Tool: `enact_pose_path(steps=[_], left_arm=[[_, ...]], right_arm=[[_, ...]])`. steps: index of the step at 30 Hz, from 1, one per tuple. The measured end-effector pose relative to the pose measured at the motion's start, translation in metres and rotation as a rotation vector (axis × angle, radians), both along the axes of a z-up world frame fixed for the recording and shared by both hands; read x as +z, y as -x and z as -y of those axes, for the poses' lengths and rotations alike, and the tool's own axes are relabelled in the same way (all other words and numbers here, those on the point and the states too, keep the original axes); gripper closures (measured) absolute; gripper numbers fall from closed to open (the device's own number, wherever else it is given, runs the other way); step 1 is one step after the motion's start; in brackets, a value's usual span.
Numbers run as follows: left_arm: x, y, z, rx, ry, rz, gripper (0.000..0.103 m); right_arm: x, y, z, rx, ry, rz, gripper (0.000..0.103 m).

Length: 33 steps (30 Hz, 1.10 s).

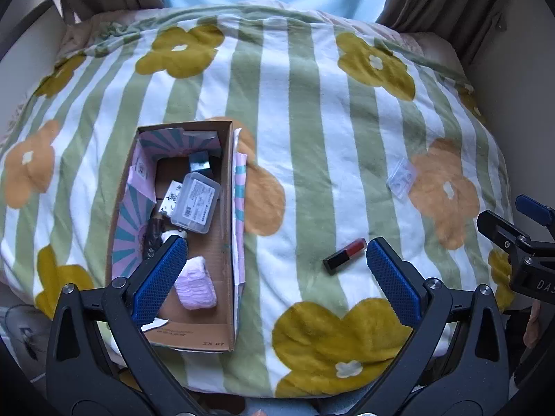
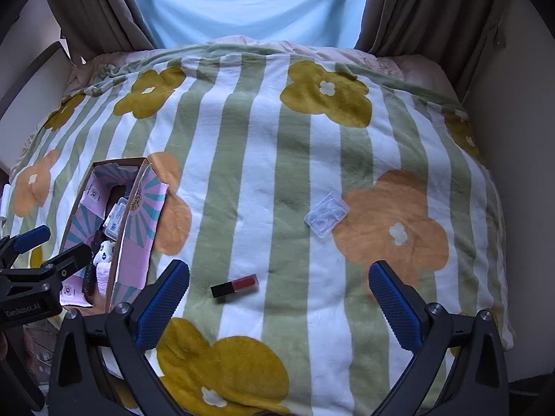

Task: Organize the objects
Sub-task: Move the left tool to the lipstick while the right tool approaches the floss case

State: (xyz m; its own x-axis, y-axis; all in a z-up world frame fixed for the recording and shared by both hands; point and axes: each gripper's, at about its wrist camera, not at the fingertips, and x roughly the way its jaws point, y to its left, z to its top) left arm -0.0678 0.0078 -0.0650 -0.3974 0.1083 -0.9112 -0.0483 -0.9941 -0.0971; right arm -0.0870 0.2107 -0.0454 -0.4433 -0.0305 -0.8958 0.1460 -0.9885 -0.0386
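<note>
An open cardboard box lies on the flowered blanket at the left; it also shows in the right wrist view. It holds a clear plastic case, a pink soft item and several small things. A red and black lipstick lies on the blanket right of the box, also in the right wrist view. A small clear plastic case lies farther right. My left gripper is open and empty, its left finger above the box. My right gripper is open and empty, just behind the lipstick.
The striped flowered blanket covers a bed. Brown curtains and a pale blue panel hang at the far side. White walls close in on both sides. The right gripper shows at the left wrist view's right edge.
</note>
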Motion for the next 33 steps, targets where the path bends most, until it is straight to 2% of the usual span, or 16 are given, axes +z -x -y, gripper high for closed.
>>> enact_pose_path(steps=[10,18,25,33], left_arm=[[-0.001,0.001,-0.016,-0.025,-0.013,0.000,0.000],[-0.022,0.004,-0.037,0.001,-0.041,0.061,0.000],[-0.052,0.011,-0.058,0.054,-0.075,0.120,0.000],[-0.113,0.022,-0.086,0.131,-0.083,0.245,0.000]], right_arm=[[0.000,-0.003,-0.025,-0.040,0.041,-0.016,0.000],[-0.011,0.010,-0.046,-0.007,0.028,-0.006,0.000],[-0.044,0.042,-0.065,0.074,-0.008,0.033,0.000],[-0.097,0.083,-0.081,0.193,-0.060,0.059,0.000]])
